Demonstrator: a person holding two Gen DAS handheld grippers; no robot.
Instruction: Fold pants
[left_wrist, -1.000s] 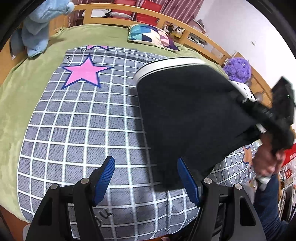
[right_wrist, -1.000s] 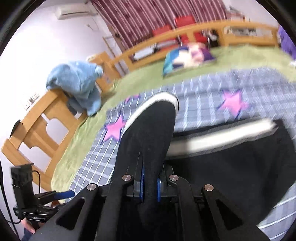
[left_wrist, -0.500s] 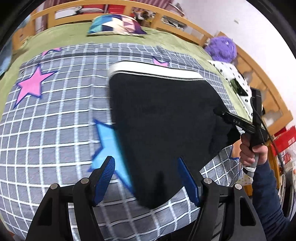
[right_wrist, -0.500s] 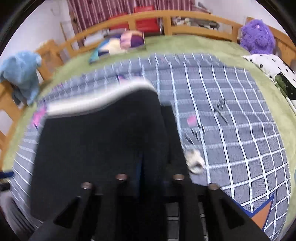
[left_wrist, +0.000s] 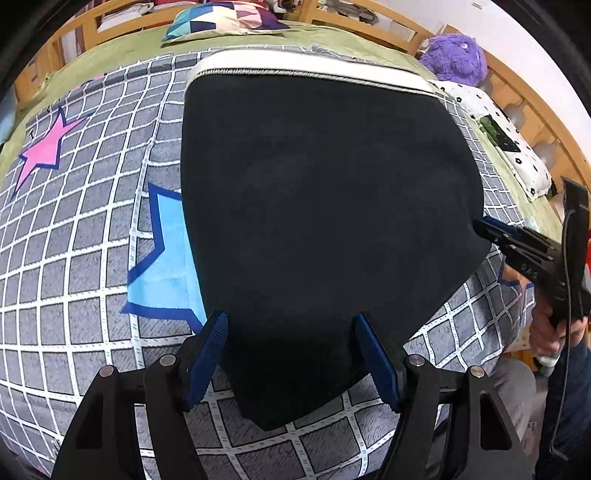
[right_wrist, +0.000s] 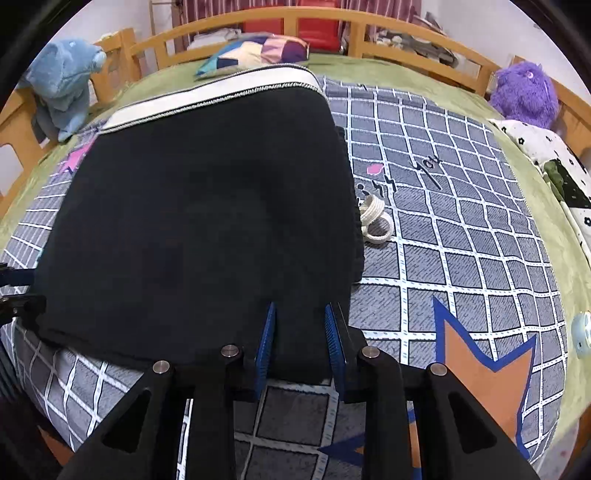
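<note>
1. Black pants lie folded flat on my checked blanket, white waistband far from me.
2. My right gripper has just been opening, with the near hem loose between its pads.
3. My left gripper stands wide open over the near corner, gripping nothing.
4. I should lift both straight off so nothing drags.

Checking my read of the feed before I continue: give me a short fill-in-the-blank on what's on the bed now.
1. The black pants lie on a checked blanket printed with ____.
2. The band along the pants' far edge is ____.
3. The plush toy by the rail is ____.
4. The right gripper has been opening, its pads apart with ____ cloth between them.

Missing: stars; white; purple; black
</note>
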